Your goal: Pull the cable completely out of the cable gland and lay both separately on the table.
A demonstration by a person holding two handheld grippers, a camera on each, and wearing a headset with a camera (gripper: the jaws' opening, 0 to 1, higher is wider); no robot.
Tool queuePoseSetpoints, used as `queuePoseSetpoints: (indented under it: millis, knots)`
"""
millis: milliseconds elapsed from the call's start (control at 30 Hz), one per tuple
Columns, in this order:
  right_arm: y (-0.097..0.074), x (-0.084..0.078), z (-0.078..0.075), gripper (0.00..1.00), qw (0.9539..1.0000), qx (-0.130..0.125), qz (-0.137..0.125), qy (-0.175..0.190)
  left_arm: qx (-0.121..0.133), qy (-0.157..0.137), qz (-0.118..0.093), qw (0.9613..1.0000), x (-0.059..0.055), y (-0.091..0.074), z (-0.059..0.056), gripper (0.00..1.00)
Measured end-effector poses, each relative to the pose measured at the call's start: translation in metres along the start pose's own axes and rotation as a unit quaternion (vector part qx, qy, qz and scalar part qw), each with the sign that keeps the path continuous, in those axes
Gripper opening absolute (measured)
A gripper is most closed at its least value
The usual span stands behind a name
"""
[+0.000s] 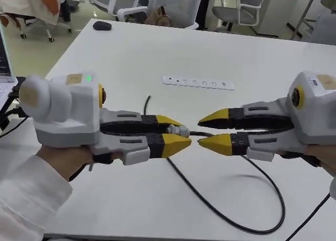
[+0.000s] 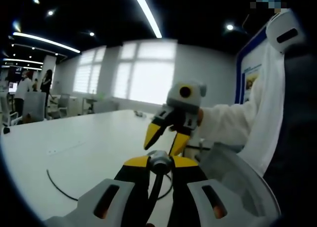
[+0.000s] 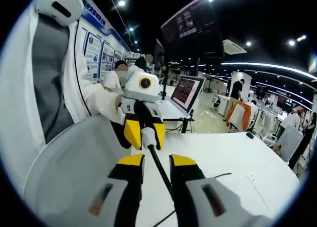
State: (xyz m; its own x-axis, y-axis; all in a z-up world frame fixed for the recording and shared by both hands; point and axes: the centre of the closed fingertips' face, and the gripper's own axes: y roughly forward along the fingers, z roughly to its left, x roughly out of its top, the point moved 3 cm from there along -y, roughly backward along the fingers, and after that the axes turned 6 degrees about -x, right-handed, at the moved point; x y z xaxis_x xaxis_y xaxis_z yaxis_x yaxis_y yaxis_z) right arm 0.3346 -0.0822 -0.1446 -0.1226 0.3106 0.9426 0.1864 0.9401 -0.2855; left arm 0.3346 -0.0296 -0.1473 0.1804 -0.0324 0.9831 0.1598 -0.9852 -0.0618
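Nearest the headset, the left gripper point(image 1: 184, 132) pinches the cable gland point(image 1: 177, 129) between its yellow tips above the white table point(image 1: 131, 57). Facing it tip to tip, the right gripper point(image 1: 200, 131) holds its jaws slightly apart around the black cable point(image 1: 231, 220), which leaves the gland and loops over the table. A power strip point(image 1: 198, 83) lies beyond.

From the left gripper view, the gland sits clamped between that gripper's own tips, the right gripper just beyond.

From the right gripper view, the cable runs through the gap between its parted jaws to the gland.
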Motion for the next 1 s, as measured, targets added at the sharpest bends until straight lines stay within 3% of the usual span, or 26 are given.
queuePoseSetpoints:
  millis: [67, 100, 133, 467, 1000]
  knots:
    - [0.002, 0.0026, 0.0024, 0.19, 1.0, 0.007, -0.003, -0.002, -0.002, 0.0, 0.0, 1.0, 0.0, 0.0018, -0.0006, 0.17]
    - [0.0013, 0.0021, 0.0059, 0.16, 0.9993, 0.027, 0.001, -0.024, 0.001, 0.0, 0.001, 1.0, -0.0005, 0.001, 0.0012, 0.18]
    - [0.0003, 0.0022, 0.0012, 0.16, 0.9999, 0.01, -0.001, -0.008, 0.0, -0.002, 0.0, 1.0, -0.0006, 0.0008, 0.0013, 0.18]
    - [0.0018, 0.0, 0.003, 0.08, 0.9997, 0.021, 0.0, -0.016, -0.019, -0.002, -0.005, 0.9998, 0.0025, 0.0037, -0.0029, 0.18]
    - [0.0005, -0.0049, 0.0001, 0.04, 0.9997, 0.018, 0.008, -0.013, -0.006, -0.007, -0.014, 0.9999, 0.0026, -0.0019, 0.0041, 0.18]
